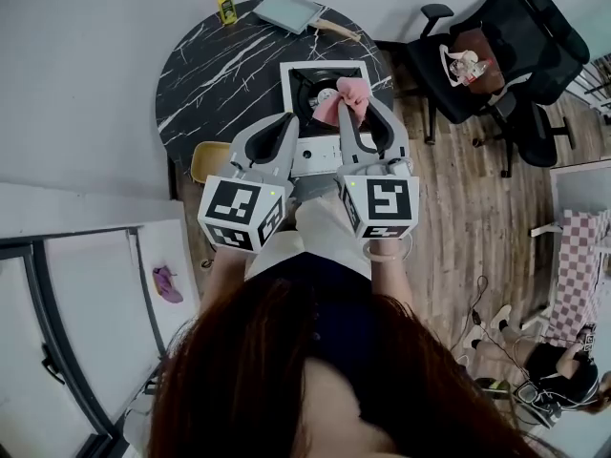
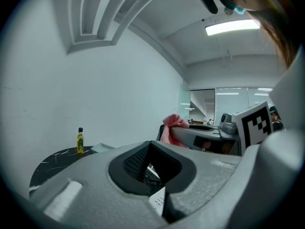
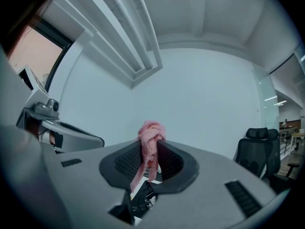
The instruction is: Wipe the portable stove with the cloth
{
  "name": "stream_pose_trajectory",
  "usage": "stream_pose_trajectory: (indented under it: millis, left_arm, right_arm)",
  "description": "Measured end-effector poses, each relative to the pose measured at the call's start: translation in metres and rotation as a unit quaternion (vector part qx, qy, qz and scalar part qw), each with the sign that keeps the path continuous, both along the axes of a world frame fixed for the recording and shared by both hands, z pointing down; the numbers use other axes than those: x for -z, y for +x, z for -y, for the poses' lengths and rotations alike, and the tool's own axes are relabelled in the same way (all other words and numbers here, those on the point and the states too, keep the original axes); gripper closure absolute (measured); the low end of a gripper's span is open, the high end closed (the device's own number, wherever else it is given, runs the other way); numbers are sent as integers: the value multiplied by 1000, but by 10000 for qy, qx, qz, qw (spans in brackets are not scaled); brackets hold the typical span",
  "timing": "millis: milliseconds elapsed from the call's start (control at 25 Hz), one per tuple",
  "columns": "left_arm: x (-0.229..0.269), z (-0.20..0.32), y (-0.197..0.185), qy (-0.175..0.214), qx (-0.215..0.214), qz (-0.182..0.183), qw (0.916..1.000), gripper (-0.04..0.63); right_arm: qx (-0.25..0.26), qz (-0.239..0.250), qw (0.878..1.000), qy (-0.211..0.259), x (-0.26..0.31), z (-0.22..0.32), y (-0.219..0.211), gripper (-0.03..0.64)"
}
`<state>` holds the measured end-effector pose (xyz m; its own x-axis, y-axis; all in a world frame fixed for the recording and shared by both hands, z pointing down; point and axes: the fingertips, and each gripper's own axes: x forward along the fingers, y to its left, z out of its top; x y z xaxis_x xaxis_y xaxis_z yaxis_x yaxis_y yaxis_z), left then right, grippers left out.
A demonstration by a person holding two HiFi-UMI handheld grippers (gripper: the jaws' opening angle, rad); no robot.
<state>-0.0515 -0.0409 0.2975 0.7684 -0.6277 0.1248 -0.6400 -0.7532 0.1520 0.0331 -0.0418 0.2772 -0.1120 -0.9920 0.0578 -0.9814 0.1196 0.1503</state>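
A round black marble tabletop (image 1: 205,74) carries the portable stove (image 1: 292,76), a white square unit with a black burner. It sits at the tabletop's near edge, toward the right side, with its control panel facing the person. The right claw (image 1: 355,109) hangs over the burner, closed on the pink cloth (image 1: 336,98). The cloth is bunched above the fingertips and lies over the right part of the burner. In the right gripper view the claw (image 3: 152,146) pinches the cloth (image 3: 151,131) at its tips, a knot of fabric stands above the pads, and a strip trails down between them. Part of the stove shows below through the gap. The left claw (image 1: 284,120) is over the stove's near left corner, just beside the right one. In the left gripper view its tips (image 2: 149,144) meet with nothing between them, and the cloth (image 2: 170,127) shows beyond, draped from the other claw. A small yellow bottle (image 1: 225,1) with a black cap stands upright at the tabletop's far edge and also shows in the left gripper view (image 2: 80,140). To its right a pale flat tray (image 1: 286,10) lies at the far edge. A black office chair (image 1: 506,51) stands on the wooden floor, well apart from the tabletop's right edge.
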Motion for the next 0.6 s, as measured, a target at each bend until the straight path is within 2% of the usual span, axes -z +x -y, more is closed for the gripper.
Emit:
stream_pose_trajectory:
  millis: [600]
  left_arm:
    - [1,55,19,51,277,-18,9996,583]
  right_arm:
    - [376,-141,9992,-84,-9,54,15,534]
